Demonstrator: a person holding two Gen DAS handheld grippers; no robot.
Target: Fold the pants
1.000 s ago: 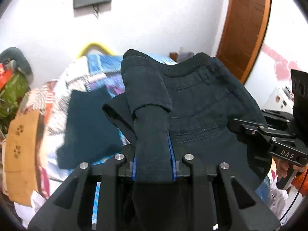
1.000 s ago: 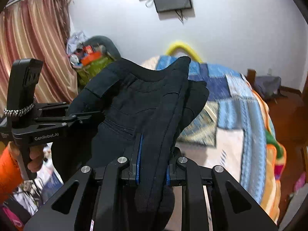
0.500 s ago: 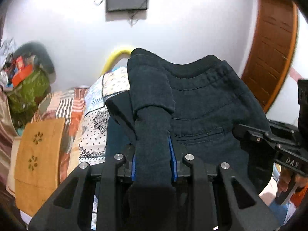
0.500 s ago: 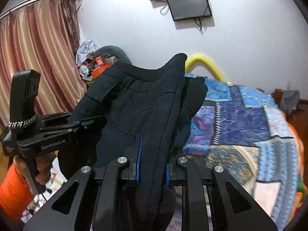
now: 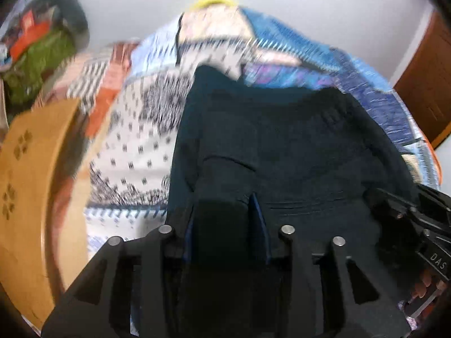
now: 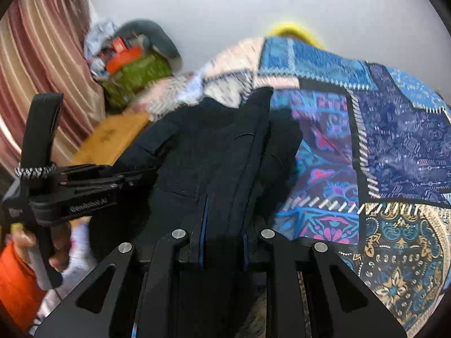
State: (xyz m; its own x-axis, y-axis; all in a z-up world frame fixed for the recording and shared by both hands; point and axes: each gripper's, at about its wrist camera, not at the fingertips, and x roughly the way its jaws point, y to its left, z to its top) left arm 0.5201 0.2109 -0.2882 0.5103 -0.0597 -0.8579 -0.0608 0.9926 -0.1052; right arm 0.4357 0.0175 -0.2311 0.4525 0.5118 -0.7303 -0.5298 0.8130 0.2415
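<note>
The dark navy pants hang between both grippers over the patchwork bed. My left gripper is shut on a bunched fold of the pants at their left edge. My right gripper is shut on the pants' other edge. The right gripper shows at the right edge of the left wrist view; the left gripper shows at the left of the right wrist view. The fabric hides the fingertips of both.
A patchwork quilt covers the bed below the pants. A tan wooden board stands at the bed's left side. A pile of bags and clothes and a pink curtain are at the far left. A brown door is at the right.
Both grippers have tilted down toward the bed, still holding the pants. The wall screen has left the view and the quilt now fills it. The view is motion-blurred.
</note>
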